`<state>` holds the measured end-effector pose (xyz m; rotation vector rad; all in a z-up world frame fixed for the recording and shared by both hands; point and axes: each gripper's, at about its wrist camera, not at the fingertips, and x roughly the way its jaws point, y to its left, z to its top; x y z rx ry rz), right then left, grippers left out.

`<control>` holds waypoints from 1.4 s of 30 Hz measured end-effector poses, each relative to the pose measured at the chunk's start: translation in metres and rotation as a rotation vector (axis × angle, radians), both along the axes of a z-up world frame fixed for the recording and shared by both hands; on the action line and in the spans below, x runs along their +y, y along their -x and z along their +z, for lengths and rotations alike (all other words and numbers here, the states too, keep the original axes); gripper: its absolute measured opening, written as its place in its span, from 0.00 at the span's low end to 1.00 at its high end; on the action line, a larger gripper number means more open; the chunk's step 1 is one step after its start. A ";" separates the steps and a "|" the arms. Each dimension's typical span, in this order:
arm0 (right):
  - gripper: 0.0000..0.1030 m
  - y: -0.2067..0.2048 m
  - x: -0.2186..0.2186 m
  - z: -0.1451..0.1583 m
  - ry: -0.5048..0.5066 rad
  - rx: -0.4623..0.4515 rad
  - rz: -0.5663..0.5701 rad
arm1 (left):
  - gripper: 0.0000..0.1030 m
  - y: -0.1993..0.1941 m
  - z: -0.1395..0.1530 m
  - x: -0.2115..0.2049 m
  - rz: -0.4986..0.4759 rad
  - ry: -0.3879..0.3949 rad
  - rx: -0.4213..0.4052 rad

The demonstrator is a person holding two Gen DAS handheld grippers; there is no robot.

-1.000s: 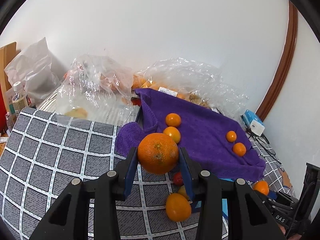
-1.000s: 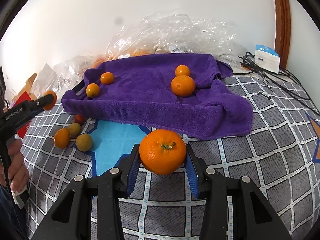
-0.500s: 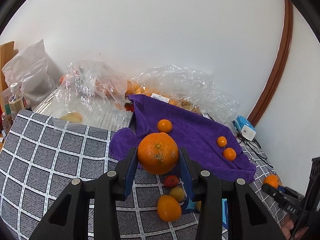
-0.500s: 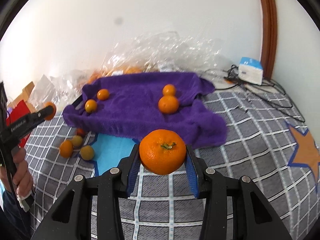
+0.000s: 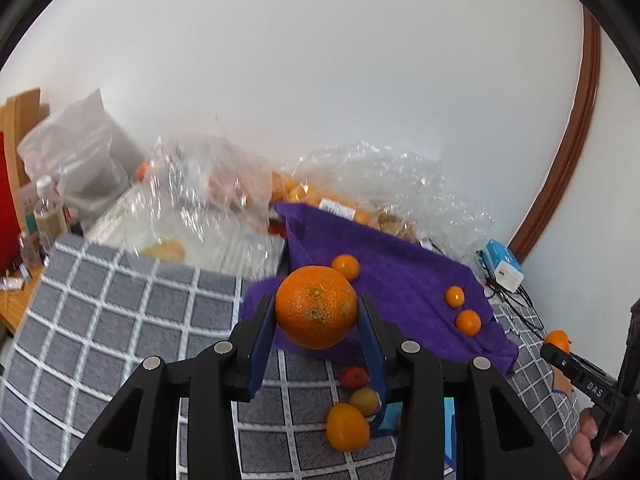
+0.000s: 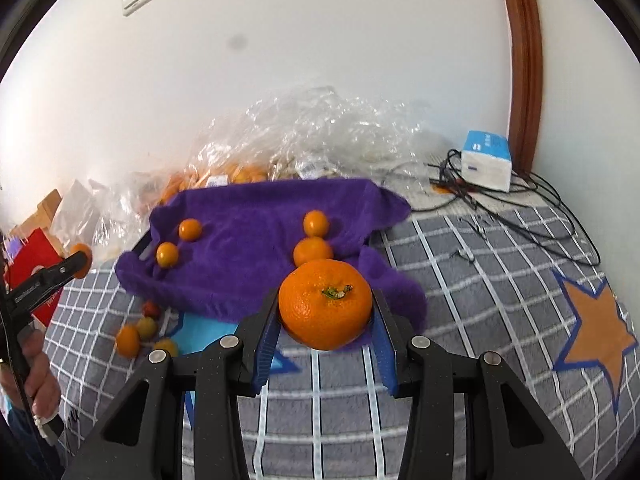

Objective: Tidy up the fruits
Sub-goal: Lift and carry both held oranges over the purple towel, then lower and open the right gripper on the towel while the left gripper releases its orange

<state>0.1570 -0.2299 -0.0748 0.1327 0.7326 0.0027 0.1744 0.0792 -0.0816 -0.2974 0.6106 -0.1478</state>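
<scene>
Both tongs are clenching fruit in the air, the left tongs (image 5: pixel 316 316) gripping a large orange (image 5: pixel 316 307) and the right tongs (image 6: pixel 325 316) a stemmed mandarin (image 6: pixel 325 305), seemingly bound for the purple towel (image 6: pixel 256 248) already cradling four small fruits on the grey checked blanket (image 6: pixel 480 264) by the white wall (image 6: pixel 320 60).

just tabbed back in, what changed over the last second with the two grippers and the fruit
The right gripper rose with its large stemmed orange, so the purple towel now sits farther off and lower in its view. Nothing was taken or let go. The left gripper barely moved and stays shut on its big orange fruit; the four small oranges on the towel stayed put.
</scene>
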 end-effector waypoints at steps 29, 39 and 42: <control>0.41 -0.086 0.007 -0.051 0.048 0.086 0.033 | 0.38 -0.085 -0.041 -0.073 -0.053 -0.075 0.110; 0.42 -0.087 0.019 -0.063 0.122 0.112 0.050 | 0.38 -0.084 -0.048 -0.076 -0.096 -0.066 0.122; 0.42 -0.086 0.020 -0.063 0.131 0.107 0.051 | 0.38 -0.083 -0.047 -0.082 -0.103 -0.096 0.120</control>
